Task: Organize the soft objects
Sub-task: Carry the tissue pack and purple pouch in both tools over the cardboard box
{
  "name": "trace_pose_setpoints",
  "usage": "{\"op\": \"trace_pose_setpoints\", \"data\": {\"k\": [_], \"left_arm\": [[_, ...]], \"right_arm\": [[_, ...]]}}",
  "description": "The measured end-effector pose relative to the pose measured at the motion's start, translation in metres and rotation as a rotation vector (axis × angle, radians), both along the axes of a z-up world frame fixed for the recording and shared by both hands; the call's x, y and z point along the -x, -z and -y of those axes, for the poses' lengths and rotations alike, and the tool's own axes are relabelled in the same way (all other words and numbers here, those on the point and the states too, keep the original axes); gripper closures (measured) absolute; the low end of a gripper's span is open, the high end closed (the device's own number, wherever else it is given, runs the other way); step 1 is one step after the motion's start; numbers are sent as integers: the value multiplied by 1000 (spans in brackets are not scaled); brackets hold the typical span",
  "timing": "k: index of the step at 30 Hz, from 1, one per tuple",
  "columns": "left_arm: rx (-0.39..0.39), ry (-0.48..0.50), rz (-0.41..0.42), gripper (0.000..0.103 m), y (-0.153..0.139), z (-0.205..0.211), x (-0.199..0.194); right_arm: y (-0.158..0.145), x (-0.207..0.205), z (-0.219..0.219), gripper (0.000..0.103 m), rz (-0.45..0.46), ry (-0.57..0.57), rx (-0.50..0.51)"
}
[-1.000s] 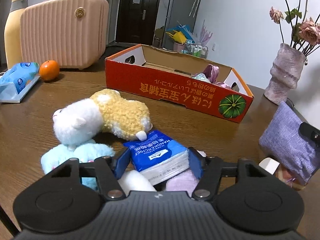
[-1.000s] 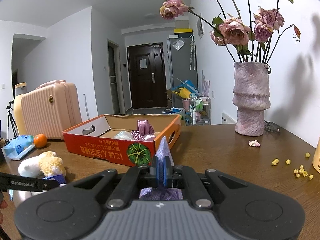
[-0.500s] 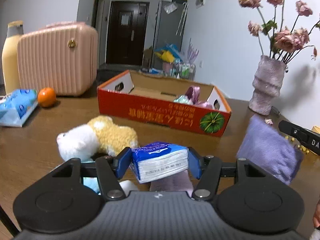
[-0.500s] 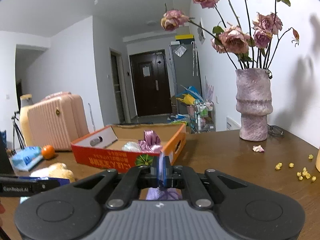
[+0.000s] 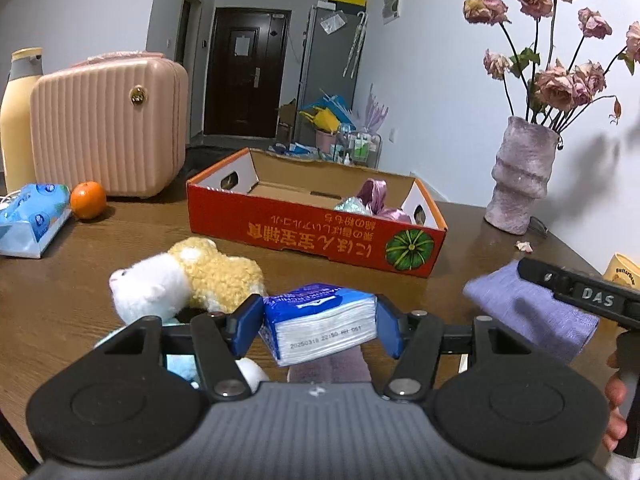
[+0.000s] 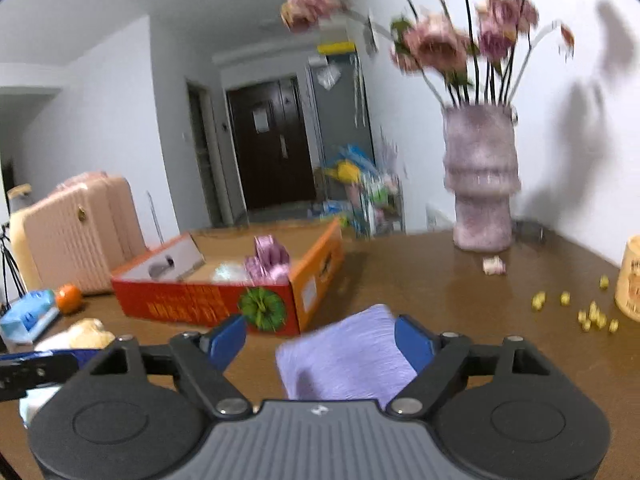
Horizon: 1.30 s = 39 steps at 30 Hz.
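My left gripper is shut on a blue tissue pack, held above the table. Below and left of it lie a white-and-yellow plush toy and a light blue plush, partly hidden by the gripper. The jaws of my right gripper are opening. A purple fabric pouch sits loose between them, near the right pad and apart from the left. The left wrist view shows the same pouch at the right. The red cardboard box stands beyond, with pink and pale soft items inside.
A vase of dried roses stands at the back right. At the left are a pink hard case, a cream bottle, an orange and a wipes pack. Yellow crumbs and a cup sit right.
My left gripper lifted the tissue pack up off the plush toys. My right gripper, earlier shut on the purple pouch's edge, has spread its jaws, and the pouch now lies loose between them.
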<state>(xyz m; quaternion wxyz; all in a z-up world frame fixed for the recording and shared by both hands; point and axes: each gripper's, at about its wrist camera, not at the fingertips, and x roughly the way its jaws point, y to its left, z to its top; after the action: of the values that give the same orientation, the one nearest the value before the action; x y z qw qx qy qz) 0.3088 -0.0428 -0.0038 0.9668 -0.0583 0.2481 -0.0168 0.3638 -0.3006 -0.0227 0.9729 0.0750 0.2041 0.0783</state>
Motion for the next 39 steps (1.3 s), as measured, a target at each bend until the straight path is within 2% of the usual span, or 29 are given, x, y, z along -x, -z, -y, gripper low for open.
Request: {"op": "trace_pose_setpoints", "data": {"k": [7, 9, 12, 21, 27, 33, 39], "left_arm": [[3, 3, -28, 42, 7, -2, -5], [5, 2, -31, 42, 7, -3, -6], [5, 3, -32, 42, 8, -3, -6], [6, 7, -7, 42, 3, -2, -3], [1, 3, 47, 42, -9, -3, 0], [9, -6, 115, 43, -26, -6, 0], [29, -13, 153, 43, -40, -14, -8]], "right_arm": [[24, -21, -1, 26, -162, 43, 73], [26, -23, 1, 54, -176, 46, 76], [24, -20, 7, 65, -159, 36, 39], [4, -8, 16, 68, -50, 70, 15], [-9, 0, 13, 68, 18, 73, -30], [-18, 4, -10, 68, 77, 38, -49], [-22, -1, -38, 68, 88, 6, -69]]}}
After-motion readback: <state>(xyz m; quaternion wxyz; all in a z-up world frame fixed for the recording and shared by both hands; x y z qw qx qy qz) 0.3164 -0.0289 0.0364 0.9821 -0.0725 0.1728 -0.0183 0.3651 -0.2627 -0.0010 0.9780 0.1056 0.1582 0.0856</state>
